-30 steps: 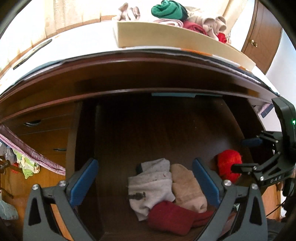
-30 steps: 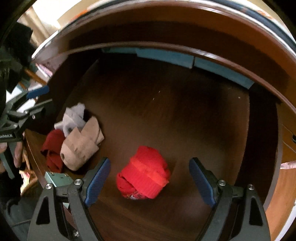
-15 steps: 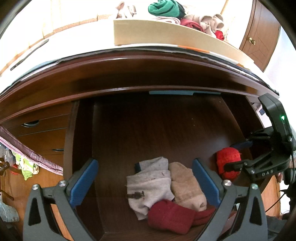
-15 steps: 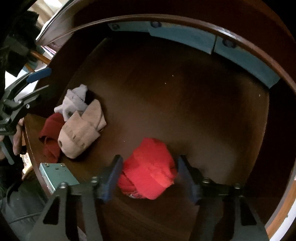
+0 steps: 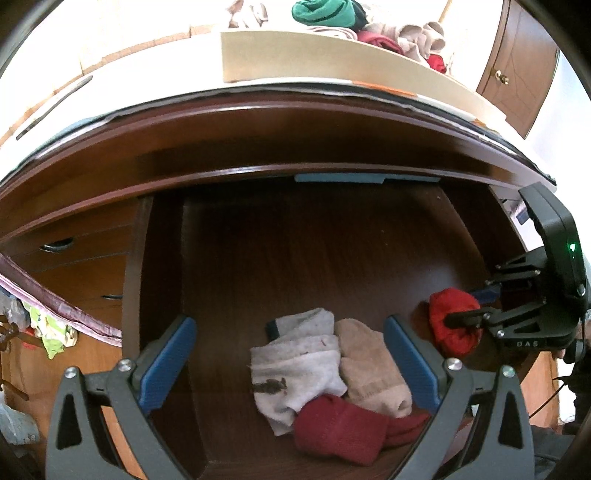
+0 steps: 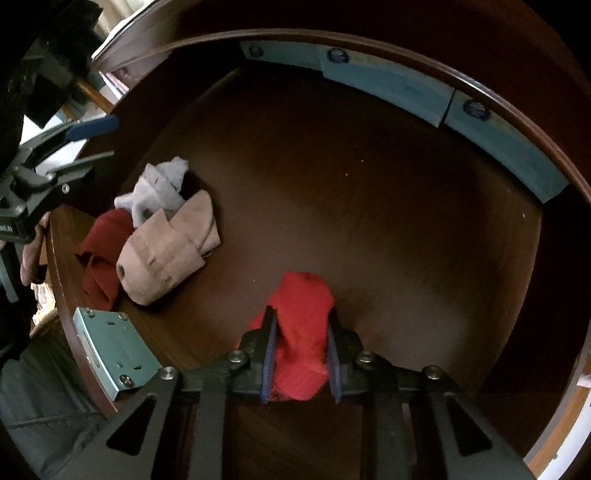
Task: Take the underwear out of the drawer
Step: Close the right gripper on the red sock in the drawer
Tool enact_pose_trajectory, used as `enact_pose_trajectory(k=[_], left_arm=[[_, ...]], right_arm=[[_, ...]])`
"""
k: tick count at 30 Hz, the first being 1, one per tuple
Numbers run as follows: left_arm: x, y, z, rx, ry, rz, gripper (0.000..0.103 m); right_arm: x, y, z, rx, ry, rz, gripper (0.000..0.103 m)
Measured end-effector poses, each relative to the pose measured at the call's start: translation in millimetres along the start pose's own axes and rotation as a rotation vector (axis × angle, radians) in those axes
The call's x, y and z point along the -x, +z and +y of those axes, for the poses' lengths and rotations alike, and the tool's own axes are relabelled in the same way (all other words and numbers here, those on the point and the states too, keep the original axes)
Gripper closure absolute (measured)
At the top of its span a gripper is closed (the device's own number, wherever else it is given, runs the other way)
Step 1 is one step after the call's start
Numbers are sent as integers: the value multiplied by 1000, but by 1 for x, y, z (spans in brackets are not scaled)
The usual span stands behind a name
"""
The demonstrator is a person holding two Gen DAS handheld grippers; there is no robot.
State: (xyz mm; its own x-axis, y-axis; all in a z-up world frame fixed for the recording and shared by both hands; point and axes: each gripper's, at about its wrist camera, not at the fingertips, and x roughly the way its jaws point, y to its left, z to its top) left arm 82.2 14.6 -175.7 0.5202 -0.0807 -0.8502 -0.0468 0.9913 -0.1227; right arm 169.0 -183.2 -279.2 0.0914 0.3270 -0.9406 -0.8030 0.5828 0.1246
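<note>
The left claw (image 5: 288,363) stands wide open, its blue pads apart and holding nothing, poised above a small heap at the near left of the open wooden drawer (image 5: 332,258). In that heap a grey-white folded piece (image 5: 299,358) lies beside a beige one (image 5: 369,365), and a dark red one (image 5: 340,432) lies against their near edges. Further right, apart from the heap, the right claw (image 6: 301,354) is closed on a bright red bundle of underwear (image 6: 303,321), its pads pressing the cloth from both sides while the bundle lies low on the drawer floor; whether it still touches the wood cannot be told. On the tabletop (image 5: 147,88) above the drawer sits a pale box (image 5: 314,55) heaped with more rolled pieces, a green one (image 5: 325,11) uppermost. A brown door (image 5: 517,66) shows at the far right.
</note>
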Motion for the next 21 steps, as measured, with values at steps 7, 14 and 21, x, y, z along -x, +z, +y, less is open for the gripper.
enact_pose_trajectory(k=[7, 14, 21], left_arm=[[-13, 6, 8, 44, -89, 96, 1], [-26, 8, -5, -33, -55, 182, 3], [-35, 8, -13, -97, 15, 223, 12]], right_arm=[[5, -12, -10, 3, 23, -9, 78], [6, -8, -17, 18, 39, -11, 78], [3, 1, -20, 34, 58, -1, 77]])
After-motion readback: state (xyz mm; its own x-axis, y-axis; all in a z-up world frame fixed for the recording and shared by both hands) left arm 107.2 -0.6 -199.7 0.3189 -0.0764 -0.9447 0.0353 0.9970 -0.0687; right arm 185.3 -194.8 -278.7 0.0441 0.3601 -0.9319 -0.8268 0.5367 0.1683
